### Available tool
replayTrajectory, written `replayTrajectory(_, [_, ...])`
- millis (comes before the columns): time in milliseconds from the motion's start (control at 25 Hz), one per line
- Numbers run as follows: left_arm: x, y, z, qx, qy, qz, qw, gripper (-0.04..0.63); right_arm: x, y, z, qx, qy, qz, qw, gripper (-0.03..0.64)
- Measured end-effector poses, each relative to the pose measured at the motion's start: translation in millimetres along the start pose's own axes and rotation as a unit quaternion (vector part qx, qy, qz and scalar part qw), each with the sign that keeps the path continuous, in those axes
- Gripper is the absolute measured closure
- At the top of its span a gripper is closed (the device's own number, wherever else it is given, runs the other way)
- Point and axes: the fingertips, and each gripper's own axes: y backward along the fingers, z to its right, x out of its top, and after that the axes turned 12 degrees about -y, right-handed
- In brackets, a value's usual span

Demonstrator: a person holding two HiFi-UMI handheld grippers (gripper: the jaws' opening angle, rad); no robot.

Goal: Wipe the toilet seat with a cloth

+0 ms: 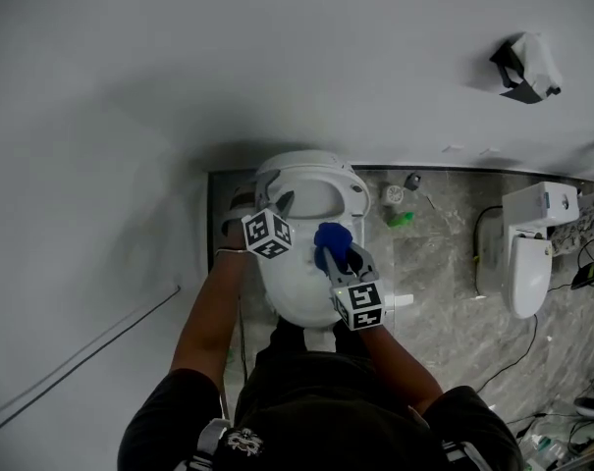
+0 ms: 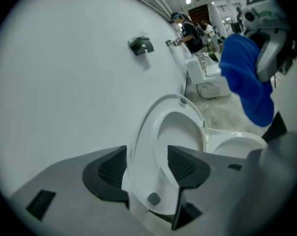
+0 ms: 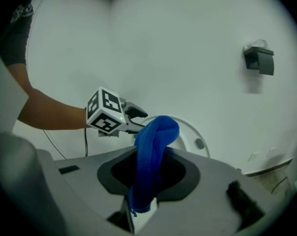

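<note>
The right gripper [image 3: 149, 177] clamps the blue cloth [image 3: 156, 135]; the left gripper [image 2: 147, 167] straddles the toilet seat [image 2: 139, 142], fingers apart

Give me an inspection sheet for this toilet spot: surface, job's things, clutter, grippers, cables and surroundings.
Surface: white toilet bowl on a grey stone floor.
Job's things: toilet seat raised upright toward the wall; blue cloth bunched, hanging clear of the seat.
Clutter: green item on the floor beside the toilet.
Grippers: left gripper jaws apart, seat ring in line between them, not pinched; right gripper shut on the cloth.
Cables: black cable on the floor by the second toilet.
Surroundings: white wall with a holder; a person far off.
</note>
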Motion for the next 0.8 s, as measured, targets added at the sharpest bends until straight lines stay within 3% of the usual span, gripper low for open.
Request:
replayTrajectory(120, [-3.5,-12.6,3.9,-0.009,-0.044,-0.026,0.9987,0.331,-6.1,13.6,2.2,0.0,-0.005,-0.003,1.0,0.522])
replayTrajectory(320, [-4.3,-3.1,11.7,-0.014,-0.07,-0.037,0.9968,0.331,5.8,29.2,11.8,0.0,-0.004,0.014,1.0,0.522])
replayTrajectory(600, [3.7,31.0,35.2,-0.049,-0.063,-0.028,0.9965,0.328,52.2,38.4,19.5,0.022,-0.009,0.058,0.998,0.522])
replayTrajectory(800, [10.7,63.5,65.0,-0.087,-0.041,-0.037,0.9947,0.328,89.5,51.3,1.8,0.077,-0.009,0.093,0.993,0.522])
